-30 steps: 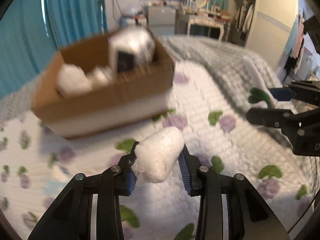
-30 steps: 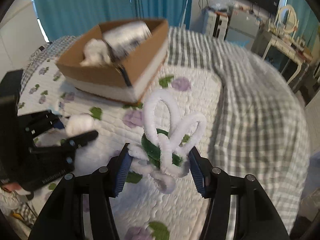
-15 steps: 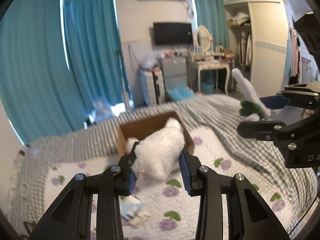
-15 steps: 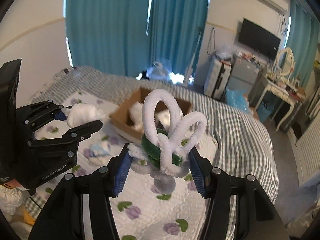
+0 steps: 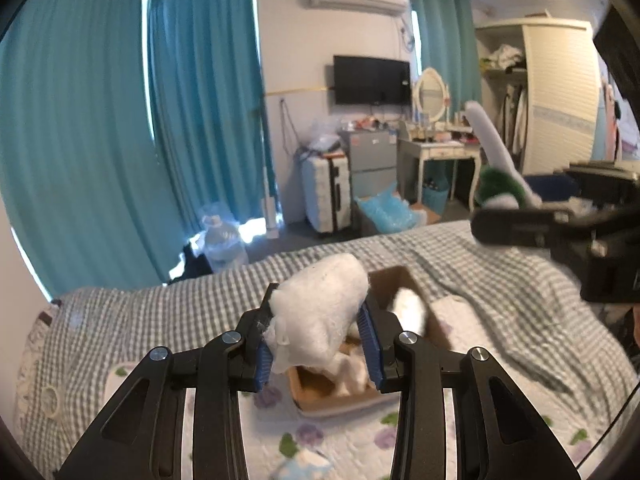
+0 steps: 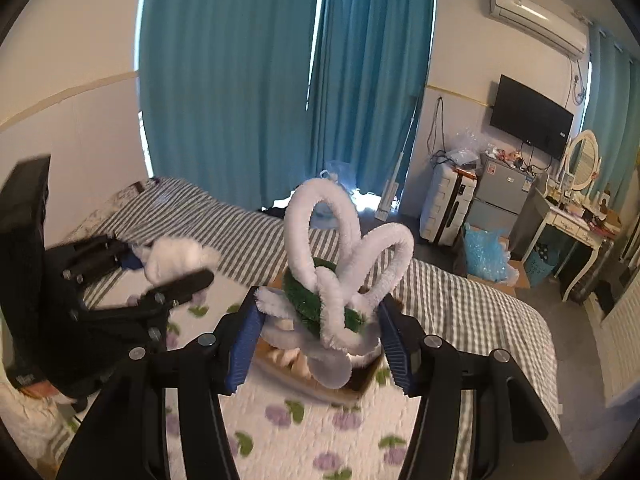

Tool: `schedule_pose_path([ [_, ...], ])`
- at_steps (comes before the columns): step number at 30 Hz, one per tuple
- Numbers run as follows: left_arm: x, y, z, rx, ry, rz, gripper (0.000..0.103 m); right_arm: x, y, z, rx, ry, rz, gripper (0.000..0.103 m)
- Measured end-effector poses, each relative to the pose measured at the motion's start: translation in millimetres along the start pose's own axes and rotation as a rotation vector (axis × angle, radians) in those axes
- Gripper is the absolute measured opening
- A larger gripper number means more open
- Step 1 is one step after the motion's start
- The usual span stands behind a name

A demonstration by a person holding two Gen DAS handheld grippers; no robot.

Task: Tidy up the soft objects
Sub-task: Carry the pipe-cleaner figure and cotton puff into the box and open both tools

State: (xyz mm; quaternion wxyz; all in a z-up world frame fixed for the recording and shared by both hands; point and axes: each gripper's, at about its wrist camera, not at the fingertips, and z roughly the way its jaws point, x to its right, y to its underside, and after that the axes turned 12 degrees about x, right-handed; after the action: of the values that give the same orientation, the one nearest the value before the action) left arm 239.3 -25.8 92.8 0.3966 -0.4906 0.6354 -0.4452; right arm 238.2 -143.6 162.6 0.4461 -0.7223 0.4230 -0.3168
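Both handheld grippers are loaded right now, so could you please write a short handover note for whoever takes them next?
Left gripper: jaws shut on a white fluffy cotton wad, held in the air.
Right gripper: jaws shut on a white-and-green looped chenille flower, also aloft.
Brown cardboard box sits on the bed ahead, with white soft pieces already inside.
Left: both held items are not yet in the box.
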Motion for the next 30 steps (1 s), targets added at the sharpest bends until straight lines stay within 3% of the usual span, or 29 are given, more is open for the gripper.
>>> schedule_pose_path([
  [8,-10,50,104,-0.107,0.046,-0.019,0.036,35,34,151,-0.127,-0.004,0.083,0.056],
  [15,-11,96,153,-0.197,0.066,-0.036,0.038,49,84,225,-0.213,-0.029,0.119,0.056],
  [18,-10,100,157,-0.178,0.091,-0.035,0.044,51,95,232,-0.216,-0.024,0.107,0.057],
  [19,-8,99,155,-0.172,0.087,-0.035,0.050,52,97,232,-0.220,-0.006,0.109,0.059],
  [20,-9,97,153,-0.161,0.080,-0.038,0.065,54,98,233,-0.226,0.010,0.109,0.061],
  [21,-10,95,149,-0.139,0.070,-0.048,0.075,55,99,231,-0.216,0.024,0.117,0.066],
  [22,-11,92,149,-0.128,0.065,-0.053,0.075,60,97,228,-0.201,0.039,0.131,0.075],
  [24,-10,85,146,-0.130,0.054,-0.040,0.075,65,93,223,-0.194,0.064,0.142,0.083],
  [30,-13,55,104,-0.092,0.026,-0.018,0.075,68,63,166,-0.122,0.091,0.146,0.083],
])
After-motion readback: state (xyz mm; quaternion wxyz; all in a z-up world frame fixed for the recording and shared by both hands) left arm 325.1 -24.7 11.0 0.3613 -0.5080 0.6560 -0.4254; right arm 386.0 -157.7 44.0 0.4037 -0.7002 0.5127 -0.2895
